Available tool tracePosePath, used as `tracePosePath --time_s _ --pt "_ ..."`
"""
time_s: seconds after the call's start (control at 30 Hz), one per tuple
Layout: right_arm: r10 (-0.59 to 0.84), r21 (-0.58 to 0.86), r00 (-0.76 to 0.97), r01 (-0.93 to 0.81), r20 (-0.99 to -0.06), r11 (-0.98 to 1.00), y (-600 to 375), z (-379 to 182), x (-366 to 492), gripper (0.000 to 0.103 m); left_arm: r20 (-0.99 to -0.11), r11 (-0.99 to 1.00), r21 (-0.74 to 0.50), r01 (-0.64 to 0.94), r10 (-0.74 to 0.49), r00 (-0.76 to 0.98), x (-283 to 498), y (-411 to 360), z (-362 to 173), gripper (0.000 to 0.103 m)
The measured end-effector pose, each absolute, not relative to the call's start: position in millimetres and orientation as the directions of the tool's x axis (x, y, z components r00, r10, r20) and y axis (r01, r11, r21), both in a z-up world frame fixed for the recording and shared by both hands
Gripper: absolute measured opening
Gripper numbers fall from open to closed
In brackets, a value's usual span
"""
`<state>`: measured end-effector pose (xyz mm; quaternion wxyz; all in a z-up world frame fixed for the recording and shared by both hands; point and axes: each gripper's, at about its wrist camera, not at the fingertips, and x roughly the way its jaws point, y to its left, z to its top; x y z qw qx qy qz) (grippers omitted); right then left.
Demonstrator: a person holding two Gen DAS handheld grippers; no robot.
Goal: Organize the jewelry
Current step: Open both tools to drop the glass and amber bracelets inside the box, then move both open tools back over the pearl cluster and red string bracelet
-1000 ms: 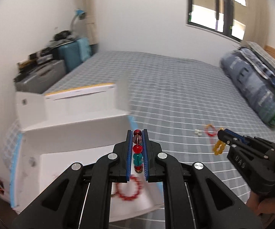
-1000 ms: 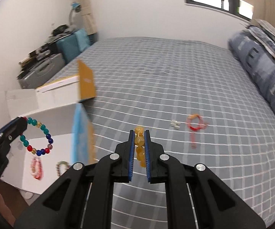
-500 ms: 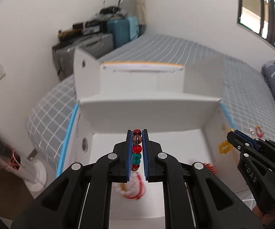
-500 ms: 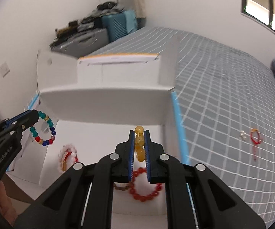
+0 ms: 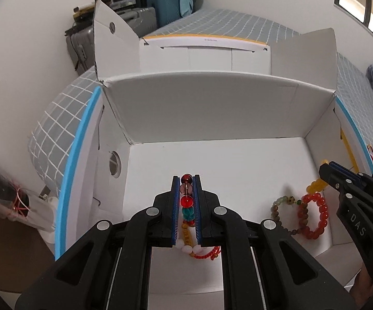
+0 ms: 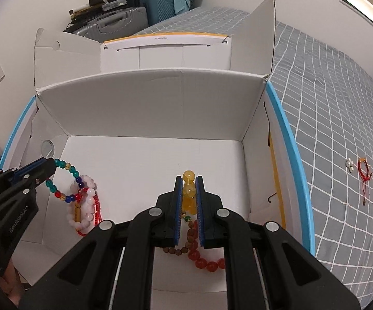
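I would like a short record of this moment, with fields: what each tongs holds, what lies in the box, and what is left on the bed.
left tongs: shut on multicolour bead bracelet, over the white box
right tongs: shut on yellow bead bracelet, over the same box
in box: pink and red bracelet, orange-red bead bracelet, brown bead bracelet
on bed: red cord bracelet, small silver piece
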<state>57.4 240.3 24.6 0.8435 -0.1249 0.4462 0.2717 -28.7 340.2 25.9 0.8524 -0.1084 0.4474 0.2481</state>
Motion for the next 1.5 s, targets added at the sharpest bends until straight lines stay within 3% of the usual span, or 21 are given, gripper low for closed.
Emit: tracePosePath --time_s 0.27,0.3,0.43,0.63,0.97,1.03,1.33,1.5 --pt "0.349 0.043 0.437 -0.573 -0.829 0.818 241.0 24.6 59.2 0.010 -0.809 0.845 0.039 -0.533 0.340 0.480 -28.8 342.8 31.5 0.012" --pt "0.348 0.043 0.435 -0.573 -0.830 0.819 239.8 25.1 57.9 0.015 -0.808 0.845 0.035 -0.533 0.337 0.483 -28.5 342.2 32.9 0.012" --pt "0.366 0.064 0.445 -0.562 -0.817 0.825 235.3 34.0 55.0 0.049 -0.797 0.840 0.021 -0.543 0.342 0.498 -32.1 342.2 40.0 0.036" --pt "0.379 0.088 0.491 -0.517 -0.784 0.851 219.5 54.3 53.3 0.080 -0.783 0.846 0.006 -0.534 0.336 0.524 -33.3 336.9 48.0 0.040" --pt "0.363 0.095 0.548 -0.455 -0.754 0.885 181.2 76.5 58.5 0.091 -0.744 0.868 -0.030 -0.496 0.311 0.591 -21.6 311.3 69.8 0.075" --pt "0.353 0.097 0.558 -0.434 -0.751 0.895 167.4 81.1 61.3 0.094 -0.734 0.871 -0.017 -0.491 0.323 0.598 -17.8 303.3 74.1 0.087" --pt "0.270 0.080 0.619 -0.317 -0.738 0.945 81.7 101.2 89.0 0.095 -0.722 0.909 -0.040 -0.414 0.260 0.642 17.1 248.4 92.4 0.097" --pt "0.212 0.078 0.629 -0.234 -0.748 0.969 21.6 104.0 118.3 0.095 -0.726 0.947 -0.042 -0.319 0.190 0.661 61.8 192.7 101.1 0.097"
